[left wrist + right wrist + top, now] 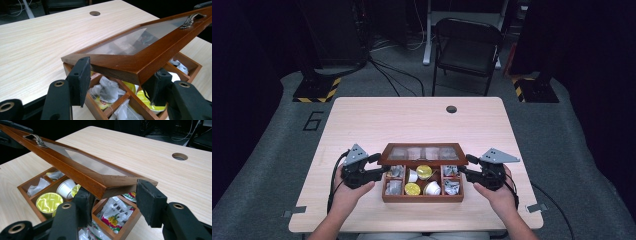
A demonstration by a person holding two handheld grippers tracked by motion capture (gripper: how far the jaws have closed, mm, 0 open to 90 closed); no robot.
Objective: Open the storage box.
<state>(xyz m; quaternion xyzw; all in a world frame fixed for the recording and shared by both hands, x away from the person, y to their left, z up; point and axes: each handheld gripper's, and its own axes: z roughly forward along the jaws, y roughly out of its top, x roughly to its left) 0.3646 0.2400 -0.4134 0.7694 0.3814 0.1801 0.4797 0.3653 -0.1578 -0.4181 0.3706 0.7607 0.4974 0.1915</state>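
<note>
A brown wooden box point(422, 198) sits at the table's near edge, its glass lid point(423, 153) raised at the front and tilted back. My left gripper point(384, 171) is shut on the lid's left end, with the lid's corner point(140, 62) between its pads point(81, 80). My right gripper point(462, 172) is shut on the lid's right end point(117, 183). The compartments hold yellow-topped cups point(424, 171), a white cup point(65, 188) and printed sachets point(115, 213). A metal handle point(191, 20) sits on the lid's front rail.
The light wooden table point(412, 120) stretches bare beyond the box, with a round cable hole point(451, 109) near its far edge. A black folding chair point(467, 47) stands behind the table, and cables lie on the floor.
</note>
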